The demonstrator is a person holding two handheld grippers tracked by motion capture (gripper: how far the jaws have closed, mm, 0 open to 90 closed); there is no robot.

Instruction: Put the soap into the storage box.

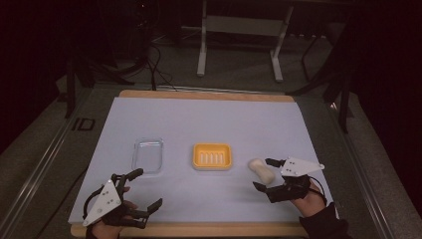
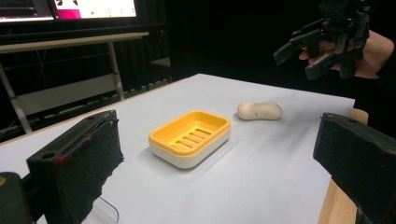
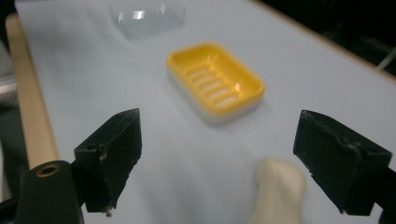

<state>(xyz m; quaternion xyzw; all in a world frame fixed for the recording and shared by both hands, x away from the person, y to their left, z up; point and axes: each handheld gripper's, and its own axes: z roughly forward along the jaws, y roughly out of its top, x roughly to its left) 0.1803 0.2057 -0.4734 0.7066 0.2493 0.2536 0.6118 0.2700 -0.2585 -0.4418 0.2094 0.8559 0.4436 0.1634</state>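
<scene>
A cream bar of soap (image 1: 262,170) lies on the white sheet, right of a yellow soap dish (image 1: 212,156) with a slotted floor. My right gripper (image 1: 262,174) is open, raised over the soap's near side; in the right gripper view the soap (image 3: 278,191) sits low between the spread jaws, nearer the right one, with the dish (image 3: 215,81) beyond. My left gripper (image 1: 147,189) is open and holds nothing at the front left edge. The left gripper view looks across the dish (image 2: 190,136) to the soap (image 2: 259,111) and the right gripper (image 2: 322,46) in the air.
A clear plastic lid (image 1: 148,154) lies left of the dish, also far off as the lid (image 3: 144,16). The white sheet (image 1: 199,119) covers a wooden tabletop whose front edge (image 1: 199,230) shows. A metal table frame (image 1: 239,30) stands behind in the dark.
</scene>
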